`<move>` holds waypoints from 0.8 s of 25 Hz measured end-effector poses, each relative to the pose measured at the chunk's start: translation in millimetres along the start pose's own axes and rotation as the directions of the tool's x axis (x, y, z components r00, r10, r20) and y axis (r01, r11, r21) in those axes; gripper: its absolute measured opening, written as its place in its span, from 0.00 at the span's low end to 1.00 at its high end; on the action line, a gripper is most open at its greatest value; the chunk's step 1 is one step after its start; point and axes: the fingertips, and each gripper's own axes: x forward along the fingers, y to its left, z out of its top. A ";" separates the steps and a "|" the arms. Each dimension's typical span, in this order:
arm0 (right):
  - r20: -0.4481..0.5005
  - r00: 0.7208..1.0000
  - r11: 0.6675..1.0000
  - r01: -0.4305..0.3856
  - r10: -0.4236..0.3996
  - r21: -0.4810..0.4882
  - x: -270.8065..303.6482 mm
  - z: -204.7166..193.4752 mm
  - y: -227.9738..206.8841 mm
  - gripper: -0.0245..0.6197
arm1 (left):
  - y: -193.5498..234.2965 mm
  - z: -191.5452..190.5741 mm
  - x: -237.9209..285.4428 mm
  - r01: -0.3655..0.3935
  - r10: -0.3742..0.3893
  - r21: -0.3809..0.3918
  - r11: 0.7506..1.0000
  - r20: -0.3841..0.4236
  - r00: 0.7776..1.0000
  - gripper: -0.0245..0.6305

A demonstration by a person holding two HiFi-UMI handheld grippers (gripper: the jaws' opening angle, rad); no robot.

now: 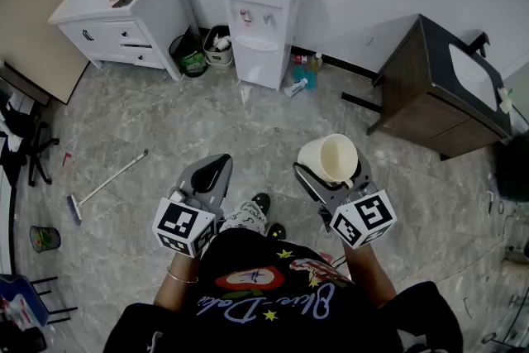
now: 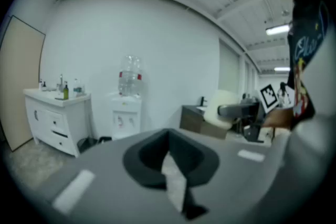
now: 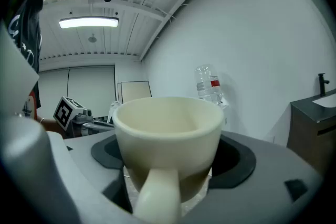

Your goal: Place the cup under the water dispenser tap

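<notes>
A cream cup [image 1: 329, 158] with a handle sits upright between the jaws of my right gripper [image 1: 331, 174], which is shut on its lower body. In the right gripper view the cup [image 3: 168, 131] fills the middle, handle toward the camera, with the right gripper [image 3: 168, 168] round its base. My left gripper [image 1: 208, 176] is held beside it, shut and empty; its dark pads [image 2: 152, 162] meet. The white water dispenser [image 1: 260, 21] stands against the far wall with a bottle on top, a few steps ahead across the floor. Its taps [image 1: 256, 16] face me.
A white vanity [image 1: 116, 16] stands left of the dispenser, with two bins [image 1: 192, 55] between them. Spray bottles [image 1: 304, 75] lie at the dispenser's right foot. A dark sink cabinet [image 1: 438, 91] is at the right. A broom [image 1: 103, 188] lies on the marble floor at the left.
</notes>
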 end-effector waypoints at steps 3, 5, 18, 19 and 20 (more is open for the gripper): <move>-0.005 1.000 1.000 -0.019 0.019 -0.022 30.7 2.8 -7.1 0.70 | 29.6 6.1 19.0 -0.024 0.024 -0.013 1.000 0.030 0.999 0.02; -0.003 1.000 0.999 -0.027 0.027 -0.036 58.8 4.9 -14.5 0.70 | 51.6 6.3 38.9 -0.019 0.020 -0.018 1.000 0.031 0.999 0.02; -0.059 0.991 0.993 0.120 -0.120 -0.006 413.5 -10.8 -115.2 0.70 | 348.7 35.0 239.3 0.124 -0.124 0.021 0.992 -0.010 0.992 0.02; -0.057 0.990 0.992 0.127 -0.126 0.002 438.9 -13.6 -122.5 0.70 | 367.7 35.7 254.1 0.142 -0.142 0.024 0.990 -0.021 0.990 0.02; -0.055 0.990 0.991 0.130 -0.130 0.001 462.7 -16.4 -130.8 0.70 | 384.1 34.6 269.4 0.160 -0.159 0.025 0.987 -0.033 0.987 0.02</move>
